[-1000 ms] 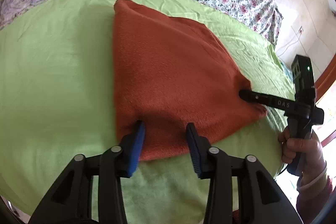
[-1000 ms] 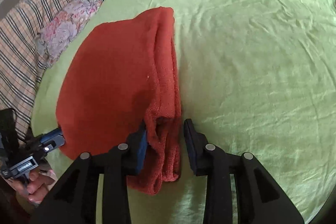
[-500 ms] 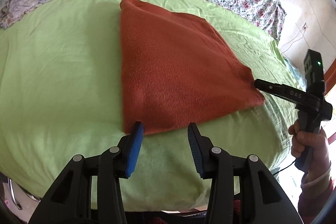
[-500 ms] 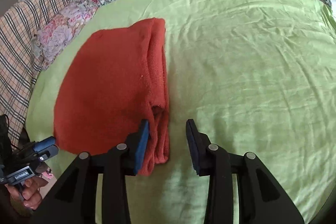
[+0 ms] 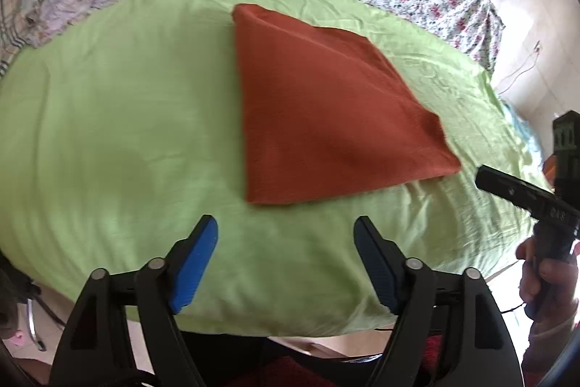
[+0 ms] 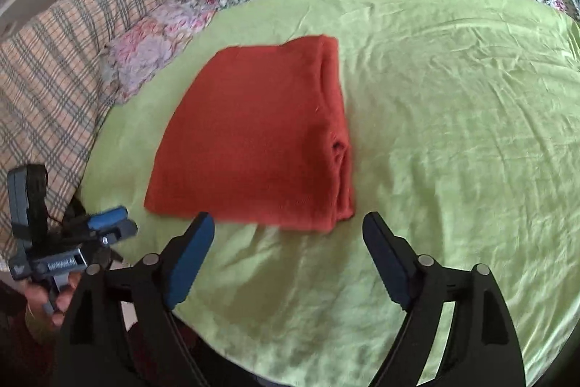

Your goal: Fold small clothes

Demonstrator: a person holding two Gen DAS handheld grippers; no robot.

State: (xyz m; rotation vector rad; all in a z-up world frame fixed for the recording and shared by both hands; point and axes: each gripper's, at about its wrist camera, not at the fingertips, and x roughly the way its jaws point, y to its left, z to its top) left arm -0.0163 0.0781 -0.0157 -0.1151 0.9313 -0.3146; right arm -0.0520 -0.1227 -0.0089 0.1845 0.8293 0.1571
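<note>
Both your left gripper and right gripper hang wide and empty, the folded rust-red garment lying just beyond their fingers on the green bed sheet (layered edge right); lift clear without snagging it.

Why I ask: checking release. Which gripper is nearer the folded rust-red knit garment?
Right, narrowly. The right gripper sits open with fingertips level with the near edge of the folded rust-red knit garment; the left gripper, also open, has a strip of green sheet before that edge.
</note>
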